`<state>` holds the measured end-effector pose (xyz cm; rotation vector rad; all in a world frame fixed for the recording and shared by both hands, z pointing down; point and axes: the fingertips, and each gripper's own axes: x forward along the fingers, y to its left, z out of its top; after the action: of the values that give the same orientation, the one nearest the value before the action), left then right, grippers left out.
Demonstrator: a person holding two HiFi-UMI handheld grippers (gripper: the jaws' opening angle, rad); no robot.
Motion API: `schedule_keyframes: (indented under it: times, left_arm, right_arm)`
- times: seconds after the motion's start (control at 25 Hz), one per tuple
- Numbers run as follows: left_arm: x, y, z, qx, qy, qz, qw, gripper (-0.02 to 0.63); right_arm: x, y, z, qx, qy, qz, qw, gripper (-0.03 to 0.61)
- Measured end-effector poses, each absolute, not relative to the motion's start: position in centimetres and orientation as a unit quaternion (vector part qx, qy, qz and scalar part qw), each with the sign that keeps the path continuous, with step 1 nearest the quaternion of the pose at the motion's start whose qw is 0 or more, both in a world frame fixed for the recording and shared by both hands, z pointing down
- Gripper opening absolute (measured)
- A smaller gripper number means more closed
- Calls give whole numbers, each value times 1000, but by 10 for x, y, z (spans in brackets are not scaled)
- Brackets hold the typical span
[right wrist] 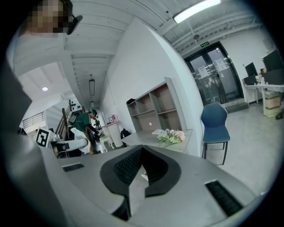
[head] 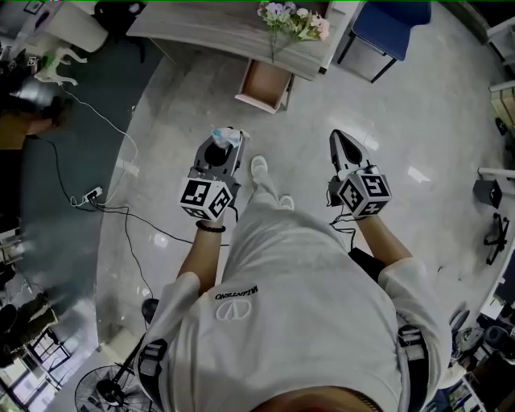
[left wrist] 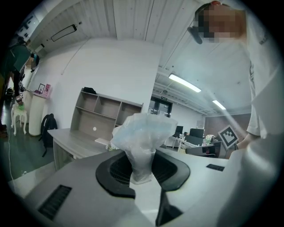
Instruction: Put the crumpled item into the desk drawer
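Found left gripper (head: 223,143) clenched on a crumpled, translucent pale-blue plastic wad (left wrist: 142,133) — lower end pinched between the pads, upper part bulging above them. Found right gripper (right wrist: 141,167) closed tip to tip, empty. Sighted the pulled-out brown drawer (head: 265,84) of the light grey desk (head: 209,28) ahead, well apart from the wad. Noted pale flowers (head: 294,20) on the desk, blue chair (head: 390,28) beside it.

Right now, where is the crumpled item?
The crumpled item is pinched in the fingers of the left gripper, centre-left in the head view, short of the open desk drawer.
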<state>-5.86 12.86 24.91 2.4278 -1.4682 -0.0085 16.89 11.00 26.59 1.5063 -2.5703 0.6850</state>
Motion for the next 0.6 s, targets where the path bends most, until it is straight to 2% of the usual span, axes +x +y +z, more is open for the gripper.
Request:
schedule_keyframes:
  times: [0.6]
  left_arm:
    - [-101,10,267,871,-463,4,165,97]
  right_arm:
    - [78,11,282,469,-855,207,82,-2]
